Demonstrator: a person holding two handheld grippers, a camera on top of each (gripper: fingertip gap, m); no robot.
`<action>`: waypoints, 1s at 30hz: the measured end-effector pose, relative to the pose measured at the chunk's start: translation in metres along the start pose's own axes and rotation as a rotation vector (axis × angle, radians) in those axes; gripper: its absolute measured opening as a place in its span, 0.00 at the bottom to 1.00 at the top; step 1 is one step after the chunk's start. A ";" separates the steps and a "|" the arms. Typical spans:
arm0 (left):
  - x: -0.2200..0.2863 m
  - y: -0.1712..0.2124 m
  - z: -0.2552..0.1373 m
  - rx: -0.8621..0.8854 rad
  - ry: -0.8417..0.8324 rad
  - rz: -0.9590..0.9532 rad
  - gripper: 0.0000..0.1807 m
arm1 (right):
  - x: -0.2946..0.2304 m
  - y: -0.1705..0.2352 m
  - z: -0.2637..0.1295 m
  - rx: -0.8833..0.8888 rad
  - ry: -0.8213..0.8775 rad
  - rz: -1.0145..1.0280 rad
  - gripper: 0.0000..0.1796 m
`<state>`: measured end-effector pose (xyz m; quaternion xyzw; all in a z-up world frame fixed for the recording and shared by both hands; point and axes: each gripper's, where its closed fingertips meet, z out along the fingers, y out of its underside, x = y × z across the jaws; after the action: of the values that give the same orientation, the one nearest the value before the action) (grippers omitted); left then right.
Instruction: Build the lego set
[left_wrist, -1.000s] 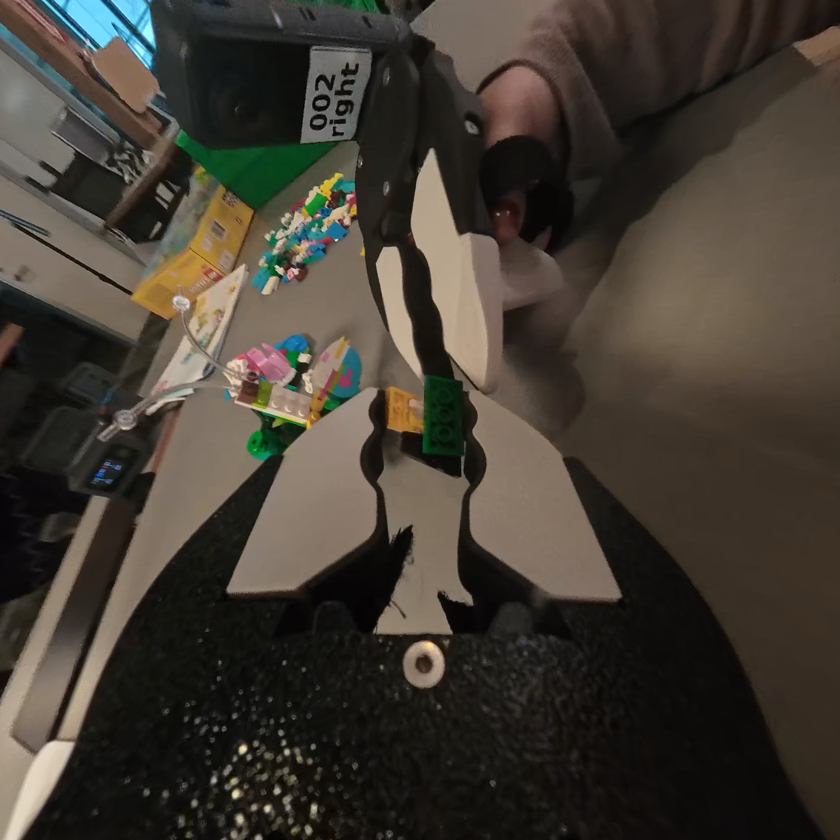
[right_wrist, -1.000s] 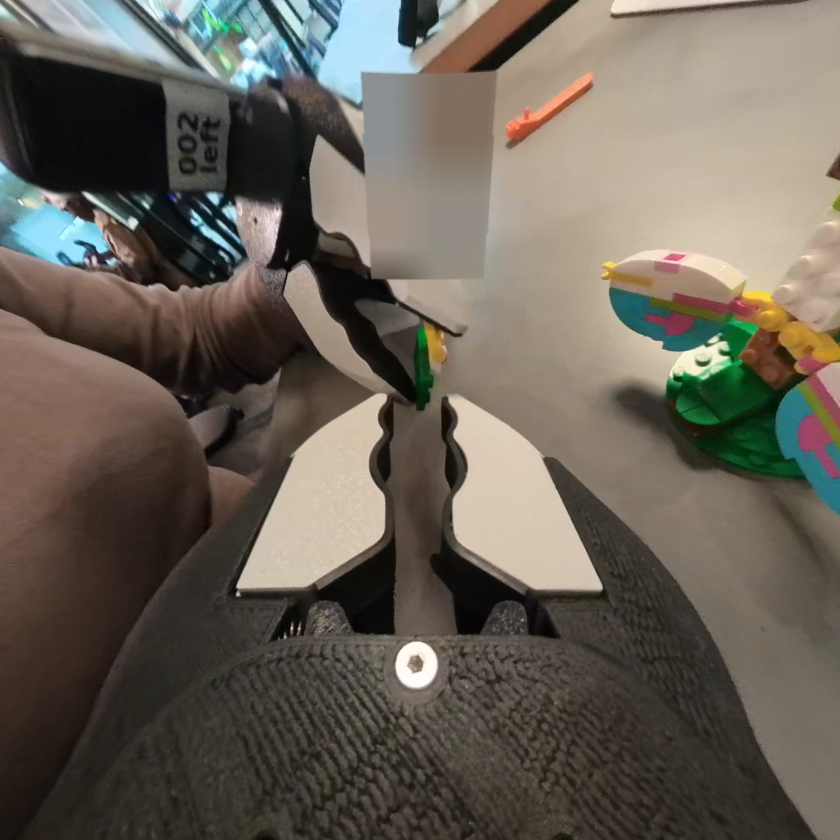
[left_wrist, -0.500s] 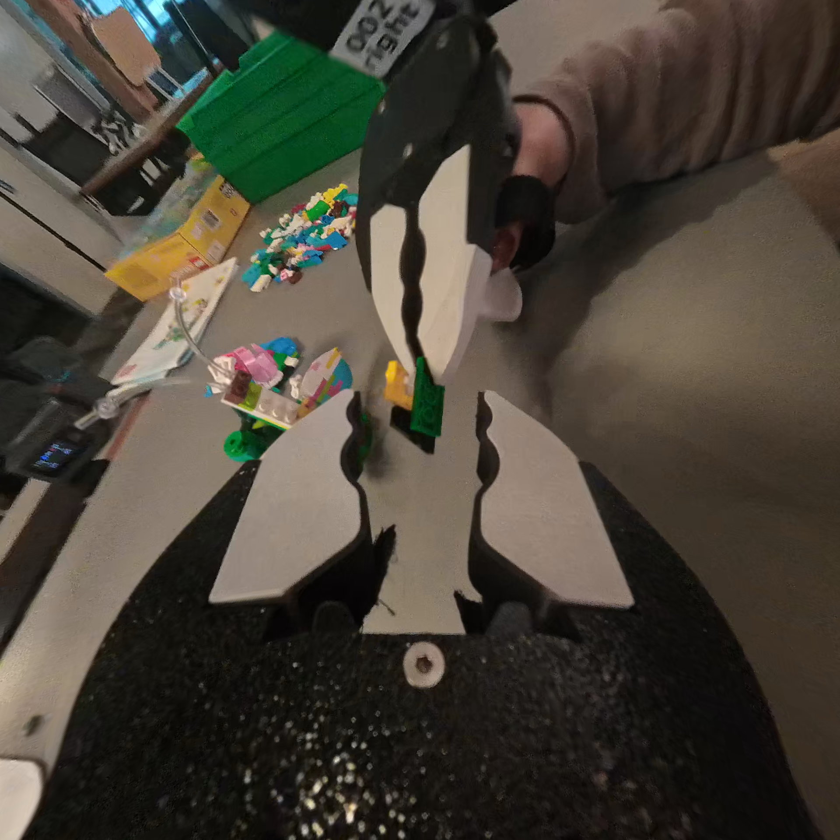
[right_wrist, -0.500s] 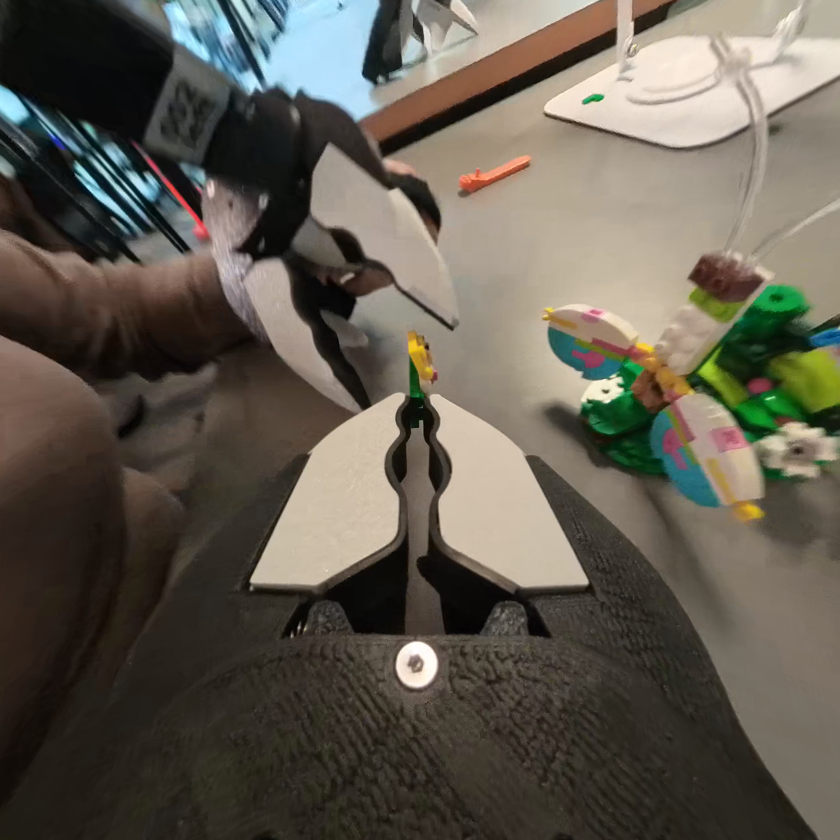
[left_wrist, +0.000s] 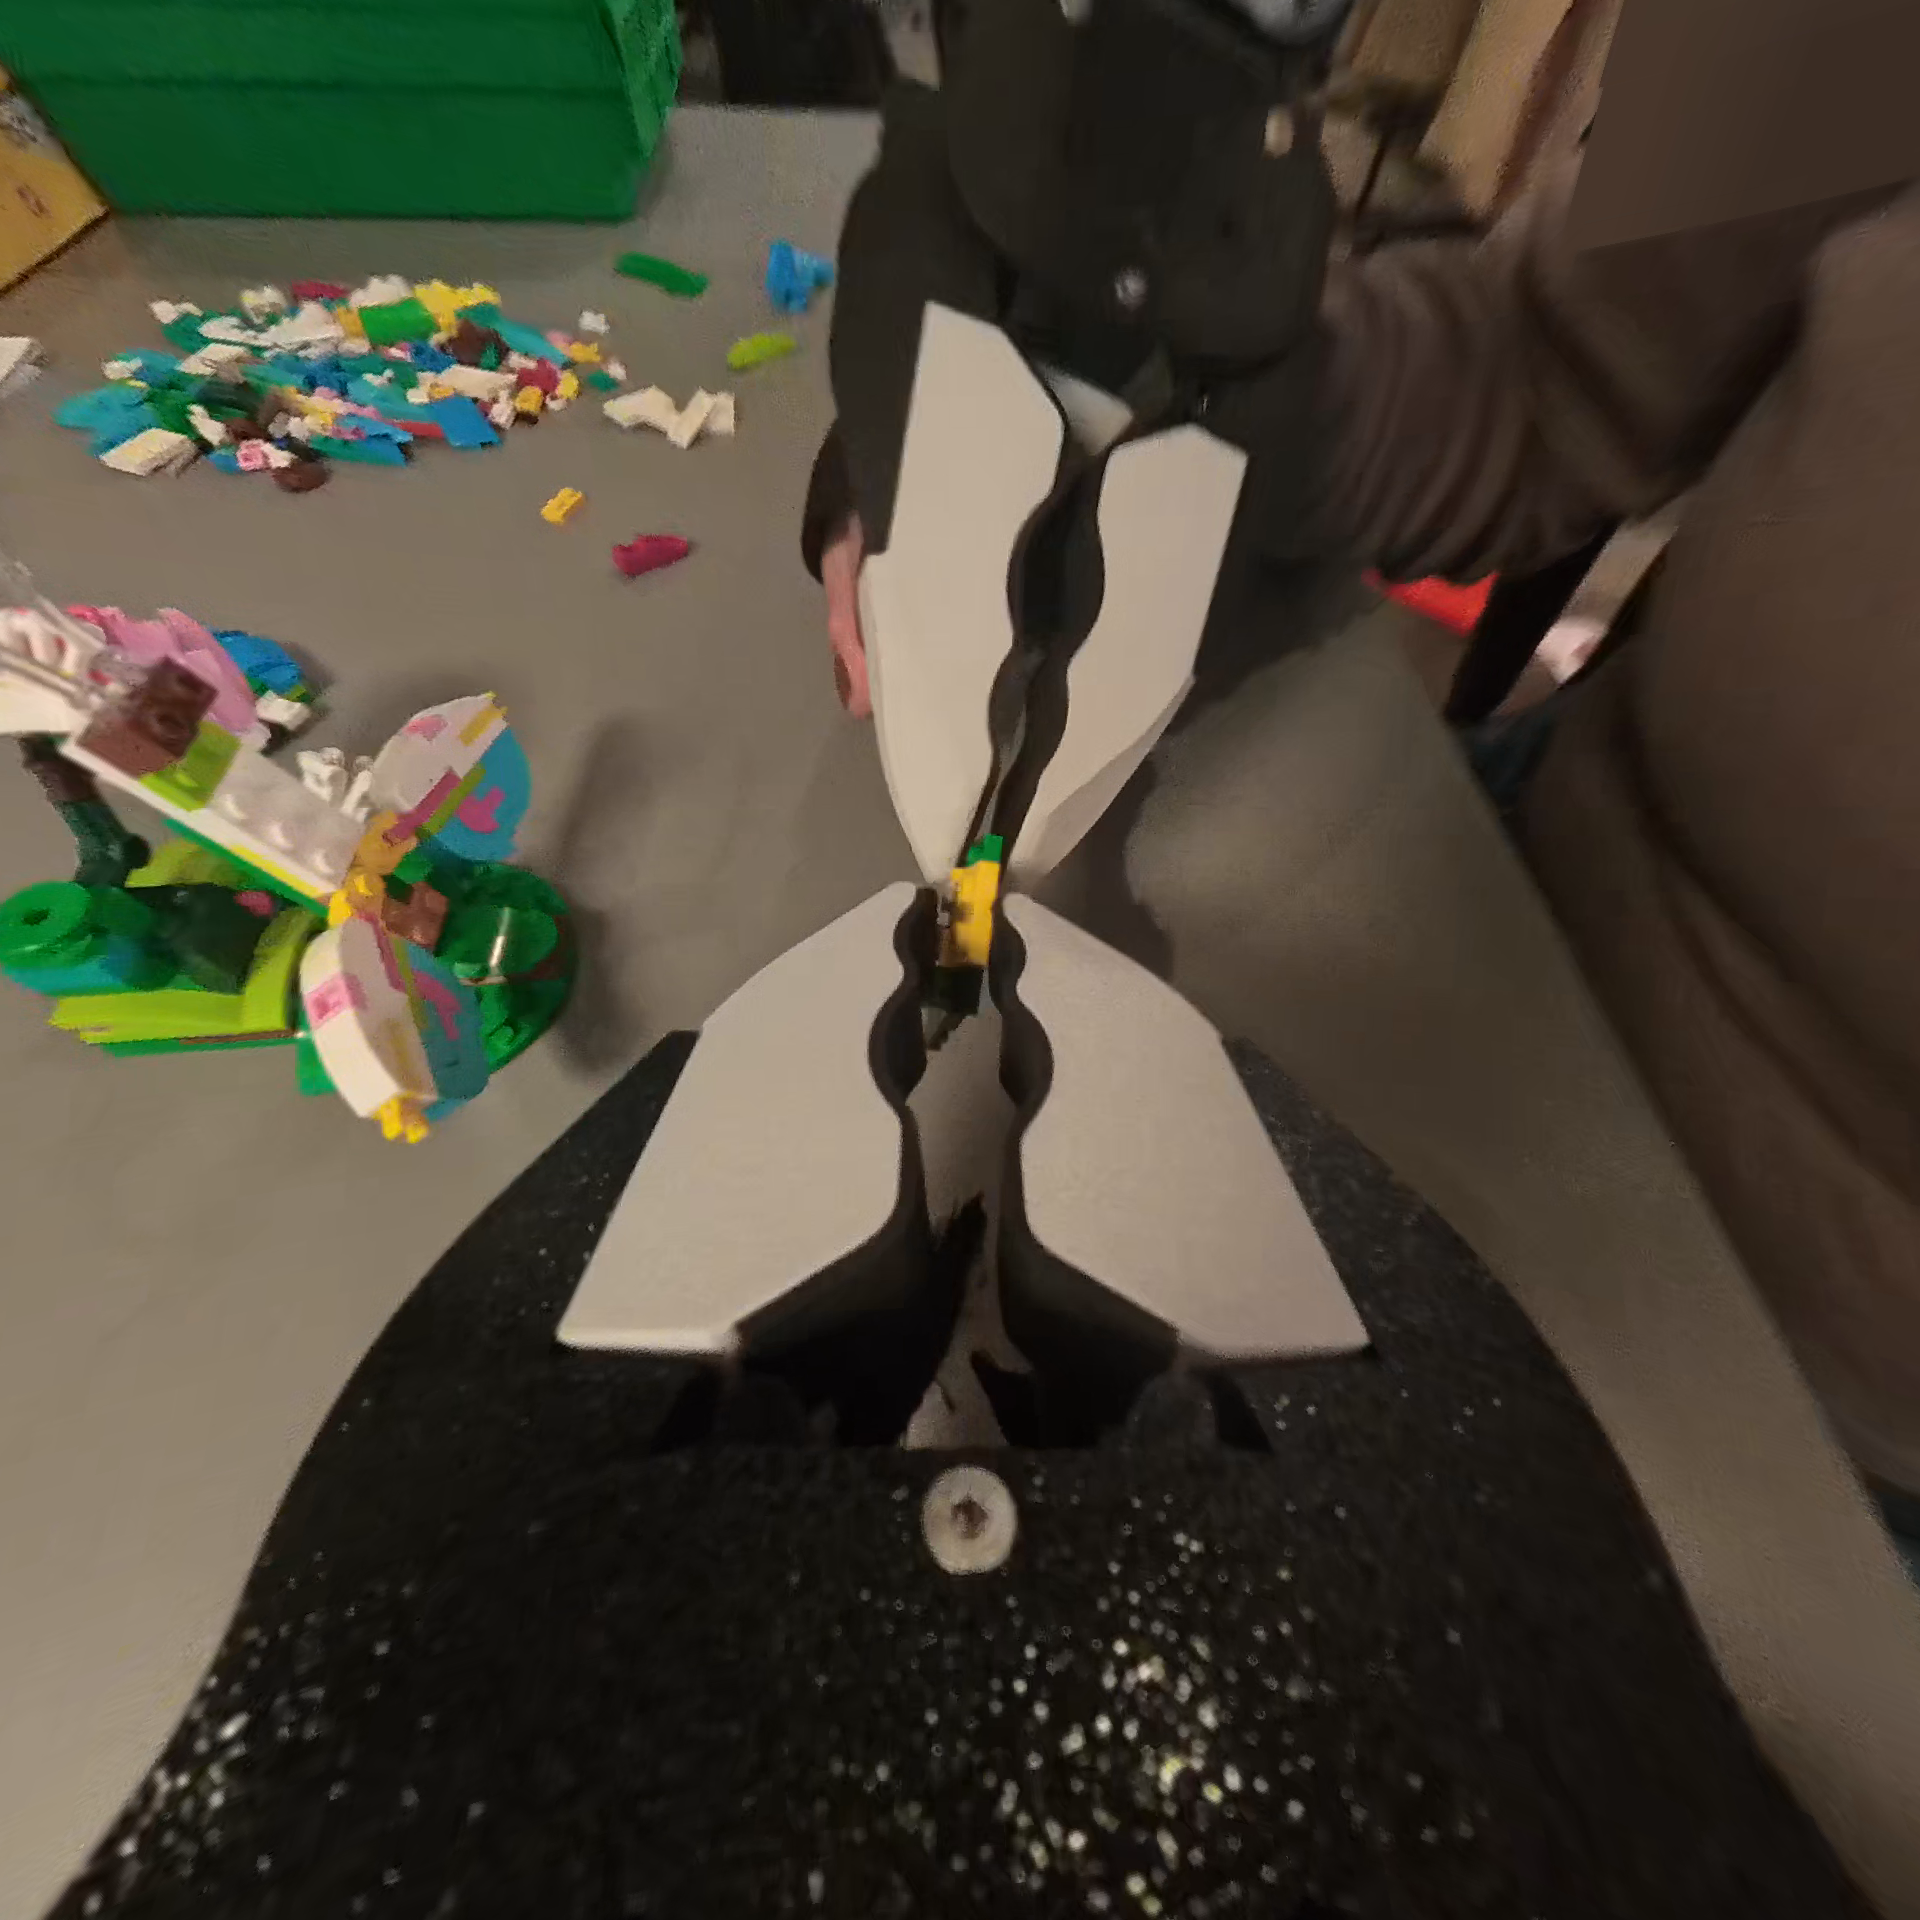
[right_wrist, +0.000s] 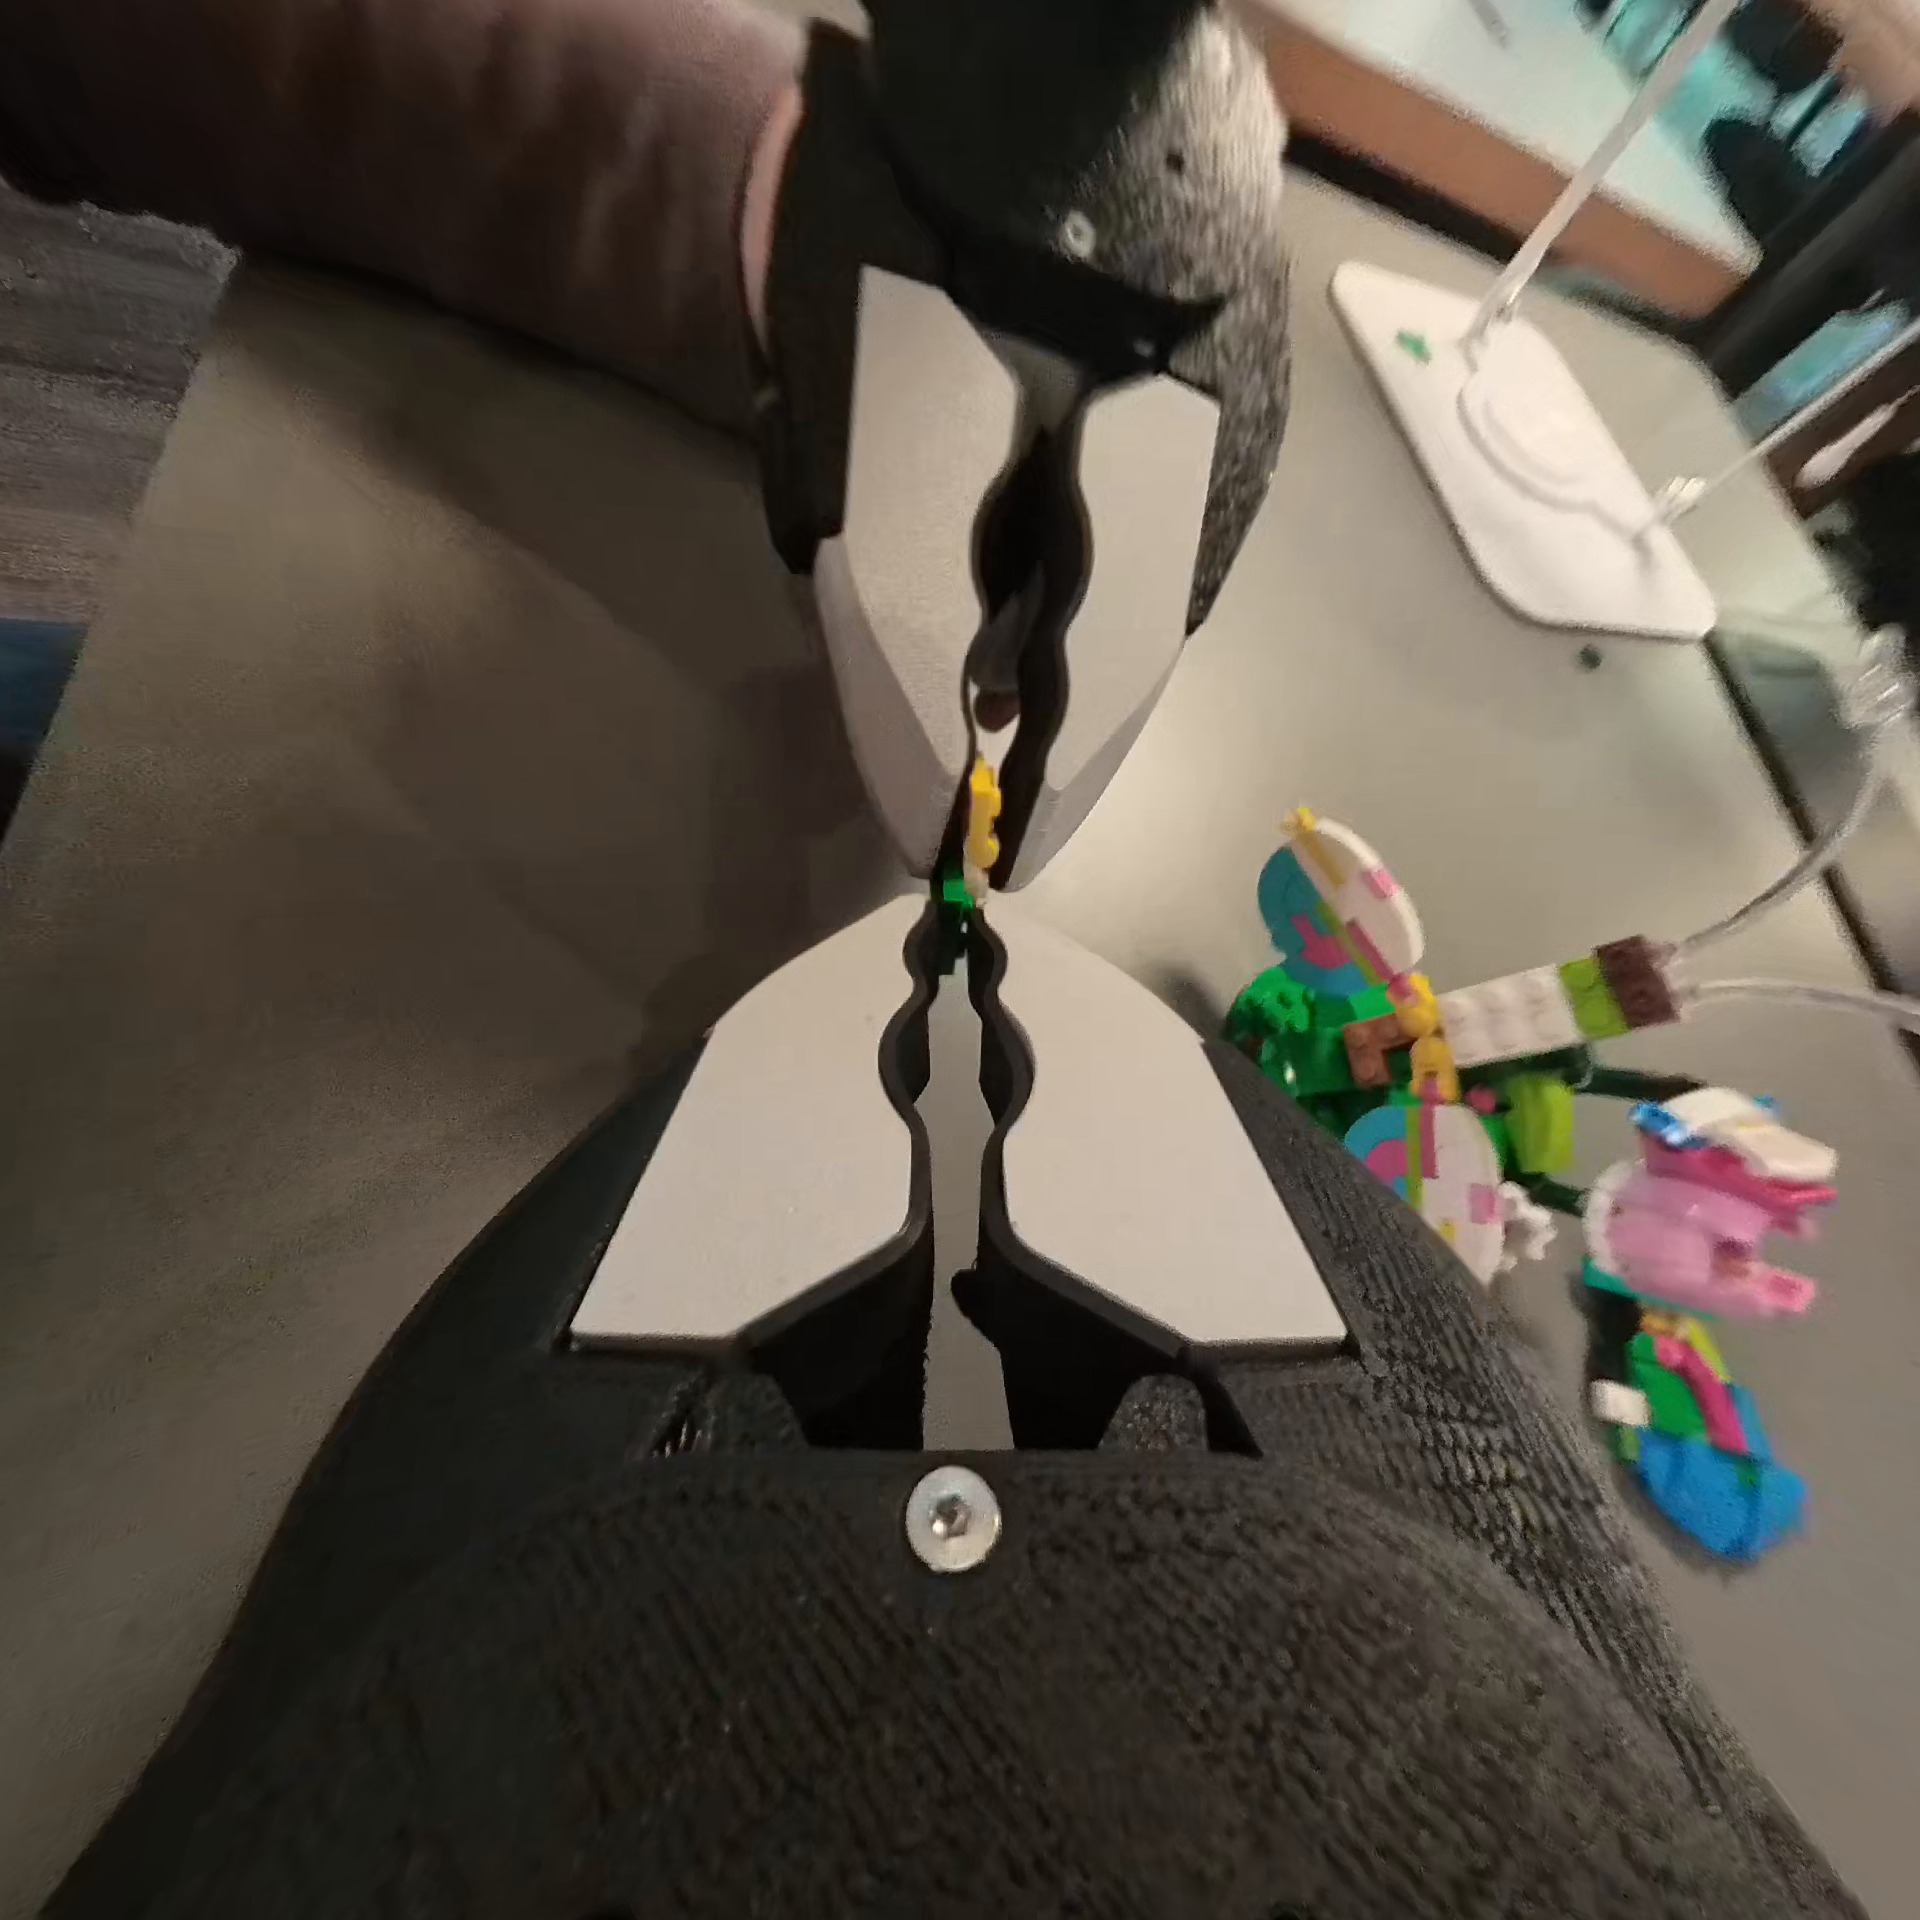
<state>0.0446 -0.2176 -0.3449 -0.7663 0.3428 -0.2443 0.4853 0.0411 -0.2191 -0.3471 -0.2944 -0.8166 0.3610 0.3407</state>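
A small piece made of a green brick (right_wrist: 950, 912) and a yellow brick (left_wrist: 966, 920) is held in the air between both grippers, which meet tip to tip. In the left wrist view my left gripper (left_wrist: 961, 920) is shut on the yellow part, and the right gripper (left_wrist: 982, 847) comes down from above onto the green part (left_wrist: 983, 852). In the right wrist view my right gripper (right_wrist: 951, 925) is shut on the green part, and the left gripper (right_wrist: 977, 842) above pinches the yellow part (right_wrist: 982, 821). The built lego model (left_wrist: 312, 914) with butterfly wings stands on the grey table.
A pile of loose bricks (left_wrist: 312, 384) lies at the far left, with a green bin (left_wrist: 332, 94) behind it. The model (right_wrist: 1403, 1091) sits right of my right gripper, next to a pink and blue build (right_wrist: 1714, 1247) and a white stand base (right_wrist: 1507, 468). A person's sleeve (left_wrist: 1507, 395) is at the right.
The left gripper let go of the piece as the right gripper shut on its green part. The left gripper has now closed again on the yellow part, and both grippers have turned tip to tip.
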 end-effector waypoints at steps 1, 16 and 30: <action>0.001 -0.003 -0.003 0.029 0.021 -0.031 0.05 | 0.001 -0.004 -0.001 0.020 0.023 -0.035 0.02; 0.002 -0.007 -0.007 0.136 0.203 -0.334 0.03 | 0.003 -0.006 0.002 -0.088 0.342 -0.724 0.03; -0.044 -0.006 -0.036 0.210 -0.060 -0.398 0.03 | 0.011 -0.004 -0.002 -0.094 0.422 -0.817 0.02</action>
<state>-0.0074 -0.2028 -0.3265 -0.7709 0.1431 -0.3470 0.5146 0.0359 -0.2124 -0.3395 -0.0308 -0.7939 0.0922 0.6003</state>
